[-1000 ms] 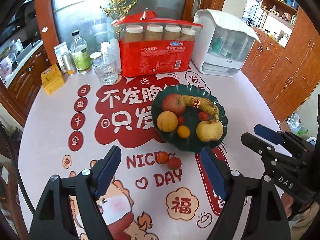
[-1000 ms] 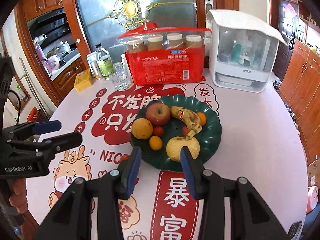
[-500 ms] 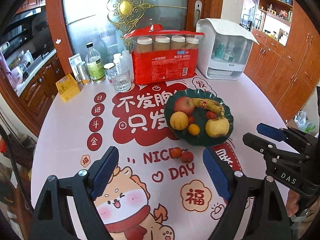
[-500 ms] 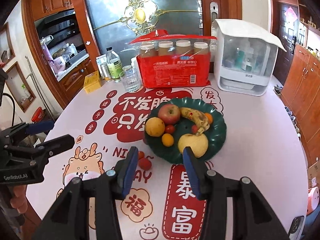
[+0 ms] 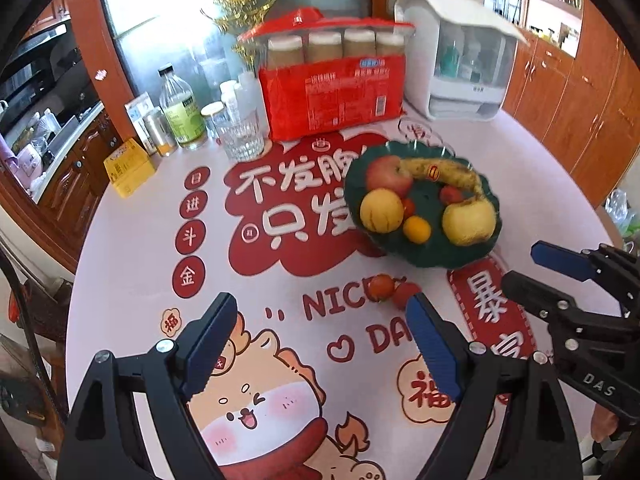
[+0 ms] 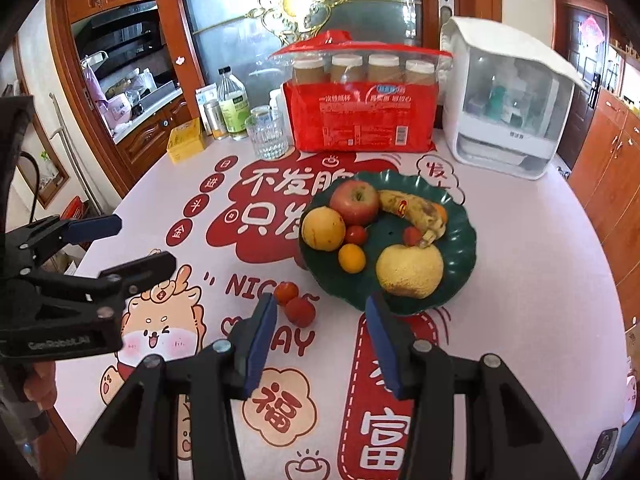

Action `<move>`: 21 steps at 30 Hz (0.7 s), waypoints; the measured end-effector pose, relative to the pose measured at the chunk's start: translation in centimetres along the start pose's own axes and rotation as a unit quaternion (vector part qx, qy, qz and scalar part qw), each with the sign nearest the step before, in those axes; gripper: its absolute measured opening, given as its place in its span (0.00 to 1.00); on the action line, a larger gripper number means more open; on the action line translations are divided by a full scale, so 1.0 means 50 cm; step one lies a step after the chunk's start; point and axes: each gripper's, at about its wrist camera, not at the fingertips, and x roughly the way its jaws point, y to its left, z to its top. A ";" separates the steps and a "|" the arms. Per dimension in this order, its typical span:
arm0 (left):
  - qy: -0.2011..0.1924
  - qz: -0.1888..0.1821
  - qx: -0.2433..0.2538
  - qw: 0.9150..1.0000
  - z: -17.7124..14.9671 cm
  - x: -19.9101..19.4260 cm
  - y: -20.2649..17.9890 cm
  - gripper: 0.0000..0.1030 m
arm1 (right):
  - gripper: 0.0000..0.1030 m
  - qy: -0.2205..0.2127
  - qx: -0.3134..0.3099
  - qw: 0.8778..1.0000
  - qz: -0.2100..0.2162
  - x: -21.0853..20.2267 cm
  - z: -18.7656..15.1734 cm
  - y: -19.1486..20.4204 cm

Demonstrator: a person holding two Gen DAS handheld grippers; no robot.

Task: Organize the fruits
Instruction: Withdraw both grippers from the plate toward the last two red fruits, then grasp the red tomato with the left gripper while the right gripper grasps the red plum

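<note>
A dark green plate [image 6: 464, 256] holds an apple [image 6: 354, 202], a banana [image 6: 416, 212], an orange [image 6: 323, 228], a yellow pear [image 6: 409, 270], a small orange and cherry tomatoes. Two small red fruits [image 6: 294, 302] lie on the tablecloth in front of the plate; they also show in the left wrist view [image 5: 394, 290]. My left gripper [image 5: 320, 344] is open and empty above the table, short of the two red fruits. My right gripper [image 6: 322, 336] is open and empty just before the plate's near rim. The plate also shows in the left wrist view [image 5: 424, 258].
At the table's back stand a red bag of paper cups [image 6: 362, 116], a white appliance [image 6: 508, 100], a glass [image 6: 267, 136], a bottle [image 6: 231, 106], a can and a yellow box [image 6: 185, 146]. Wooden cabinets stand to the right.
Both grippers have pulled back and up from the plate, so more of the table shows. Both stay open. The fruits have not moved.
</note>
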 end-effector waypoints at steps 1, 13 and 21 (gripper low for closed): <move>0.005 0.000 0.001 1.000 -0.003 0.011 0.001 0.83 | 0.45 0.002 0.002 1.000 0.001 0.006 -0.003 -0.001; 0.066 -0.014 0.021 0.997 -0.026 0.120 0.002 0.83 | 0.45 0.031 0.006 0.999 0.013 0.085 -0.059 0.009; 0.104 -0.029 -0.002 0.994 -0.036 0.188 0.017 0.83 | 0.46 0.048 0.004 0.999 0.019 0.149 -0.076 0.013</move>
